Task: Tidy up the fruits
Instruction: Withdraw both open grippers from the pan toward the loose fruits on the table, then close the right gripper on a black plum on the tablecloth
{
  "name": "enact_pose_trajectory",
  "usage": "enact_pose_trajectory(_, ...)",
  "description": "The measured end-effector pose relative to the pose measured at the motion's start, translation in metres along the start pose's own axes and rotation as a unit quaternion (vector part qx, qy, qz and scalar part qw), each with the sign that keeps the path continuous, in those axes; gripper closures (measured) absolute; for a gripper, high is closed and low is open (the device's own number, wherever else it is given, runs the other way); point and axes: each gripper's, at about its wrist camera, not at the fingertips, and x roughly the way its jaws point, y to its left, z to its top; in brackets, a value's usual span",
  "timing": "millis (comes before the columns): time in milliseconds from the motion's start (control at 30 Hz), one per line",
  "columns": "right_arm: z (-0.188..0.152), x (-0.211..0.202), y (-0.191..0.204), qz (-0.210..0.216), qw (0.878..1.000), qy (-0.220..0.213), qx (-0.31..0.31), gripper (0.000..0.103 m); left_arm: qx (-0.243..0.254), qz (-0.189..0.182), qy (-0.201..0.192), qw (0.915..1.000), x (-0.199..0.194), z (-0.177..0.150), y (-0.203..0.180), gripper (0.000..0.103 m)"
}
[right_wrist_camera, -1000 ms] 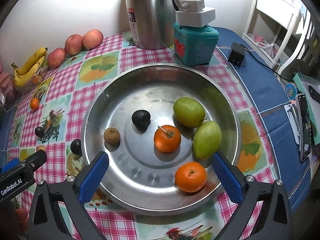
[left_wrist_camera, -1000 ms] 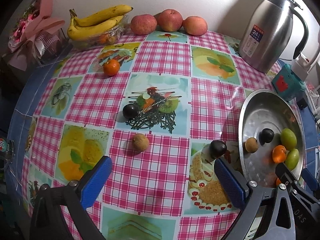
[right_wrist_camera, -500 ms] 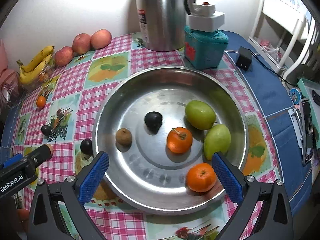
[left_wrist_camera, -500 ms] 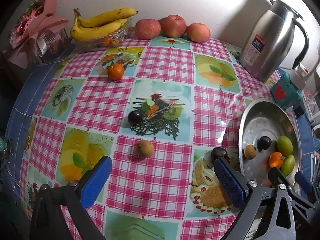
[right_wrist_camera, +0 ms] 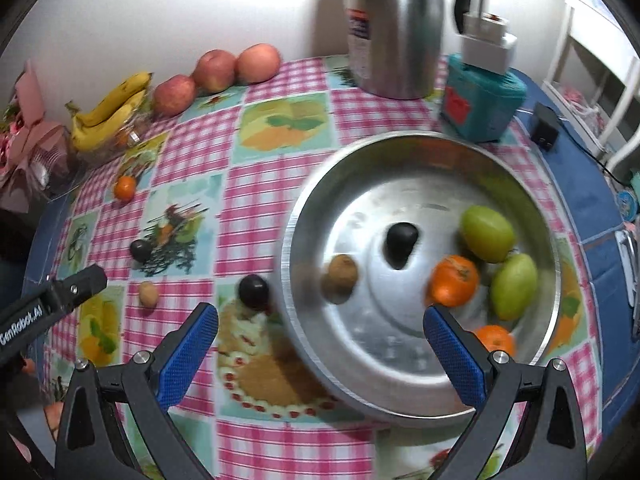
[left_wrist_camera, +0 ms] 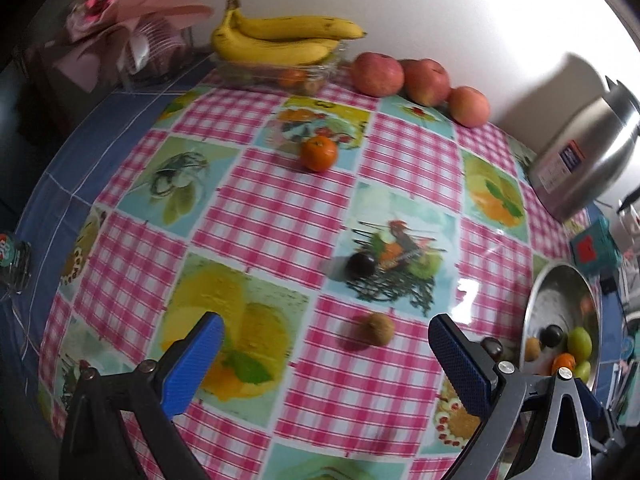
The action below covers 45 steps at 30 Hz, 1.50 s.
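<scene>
A steel bowl (right_wrist_camera: 416, 152) on the checked tablecloth holds a dark plum (right_wrist_camera: 401, 237), a brown kiwi (right_wrist_camera: 341, 276), two green fruits (right_wrist_camera: 486, 232), and two oranges (right_wrist_camera: 454, 280). Loose on the cloth lie a dark plum (right_wrist_camera: 253, 291) beside the bowl's rim, a brown kiwi (left_wrist_camera: 379, 329), another dark plum (left_wrist_camera: 360, 266) and an orange (left_wrist_camera: 319, 153). My left gripper (left_wrist_camera: 326, 364) is open and empty above the cloth, near the kiwi. My right gripper (right_wrist_camera: 320, 348) is open and empty over the bowl's near left rim.
Bananas (left_wrist_camera: 280, 40) in a clear tray and three apples (left_wrist_camera: 420, 80) line the back wall. A steel thermos (right_wrist_camera: 394, 24) and a teal box (right_wrist_camera: 482, 100) stand behind the bowl. A pink bouquet (left_wrist_camera: 132, 12) sits at the back left.
Both grippers have shifted left. The left view now centres on the loose kiwi and plum; the bowl has slid to the right in both views. Both stay open.
</scene>
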Motion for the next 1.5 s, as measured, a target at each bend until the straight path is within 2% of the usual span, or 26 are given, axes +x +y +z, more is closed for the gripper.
enact_pose_trajectory(333, 0.001, 0.009, 0.040, 0.018, 0.999, 0.001, -0.031, 0.001, 0.002, -0.001, 0.012, 0.9999, 0.007, 0.006, 0.012, 0.000)
enact_pose_trajectory(800, 0.001, 0.017, 0.060, 0.030, 0.999, 0.005, -0.040, 0.002, -0.007, -0.006, 0.024, 0.9997, 0.012, 0.010, 0.018, 0.000)
enact_pose_trajectory(1000, 0.002, 0.019, 0.060, 0.023, 0.999, 0.004, -0.042, 0.014, -0.002, -0.014, 0.032, 0.9994, 0.016, 0.010, 0.012, 0.000)
enact_pose_trajectory(1100, 0.003, 0.018, 0.058, 0.023, 0.999, 0.000, -0.037, 0.025, -0.002, -0.017, 0.040, 0.9990, 0.020, 0.009, 0.010, 0.000)
enact_pose_trajectory(1233, 0.003, 0.018, 0.057, 0.022, 0.999, -0.001, -0.034, 0.028, 0.000, -0.019, 0.046, 0.9987, 0.022, 0.008, 0.008, 0.000)
enact_pose_trajectory(1333, 0.004, 0.017, 0.057, 0.026, 0.999, -0.002, -0.033, 0.035, 0.003, -0.020, 0.049, 0.9986, 0.023, 0.007, 0.006, 0.000)
enact_pose_trajectory(1500, 0.005, 0.016, 0.054, 0.032, 0.999, -0.004, -0.025, 0.038, 0.011, -0.028, 0.057, 0.9979, 0.027, 0.005, 0.001, 0.000)
